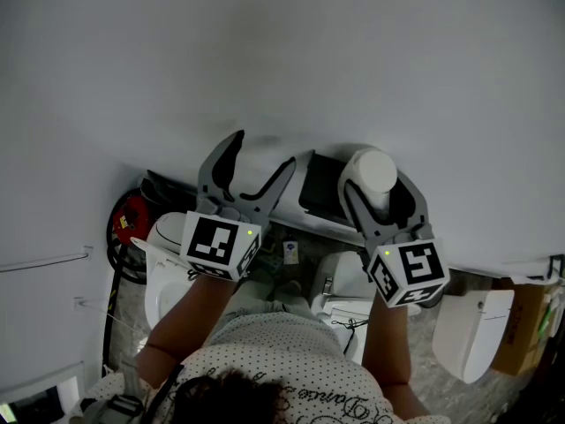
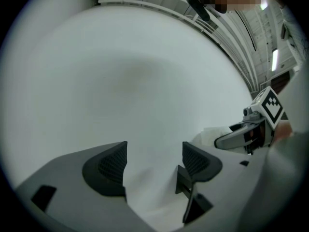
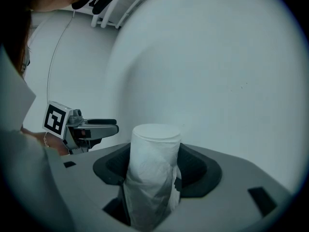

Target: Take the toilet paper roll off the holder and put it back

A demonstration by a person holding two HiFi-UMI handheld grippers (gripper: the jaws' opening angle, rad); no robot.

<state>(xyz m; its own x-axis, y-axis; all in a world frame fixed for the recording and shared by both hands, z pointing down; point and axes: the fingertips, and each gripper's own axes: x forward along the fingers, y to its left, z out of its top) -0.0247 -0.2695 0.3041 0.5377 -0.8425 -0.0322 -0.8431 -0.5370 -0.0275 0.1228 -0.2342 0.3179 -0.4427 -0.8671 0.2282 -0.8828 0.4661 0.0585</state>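
The white toilet paper roll [image 1: 371, 175] stands upright between the fingers of my right gripper [image 1: 376, 186], close to the white wall. In the right gripper view both dark pads press on the roll [image 3: 153, 170], and my right gripper [image 3: 157, 166] is shut on it. A dark rectangular holder [image 1: 320, 184] sits on the wall just left of the roll. My left gripper [image 1: 263, 153] is held up left of the holder, open and empty. Only bare wall shows between its pads [image 2: 107, 168] in the left gripper view, where my left gripper [image 2: 152, 166] points at the wall.
Below the wall's edge I see a white toilet [image 1: 472, 329] at the right, another [image 1: 168, 276] at the left, a red object with black cables [image 1: 131, 221], and a cardboard box [image 1: 523, 325]. The person's dotted shirt [image 1: 282, 369] fills the bottom.
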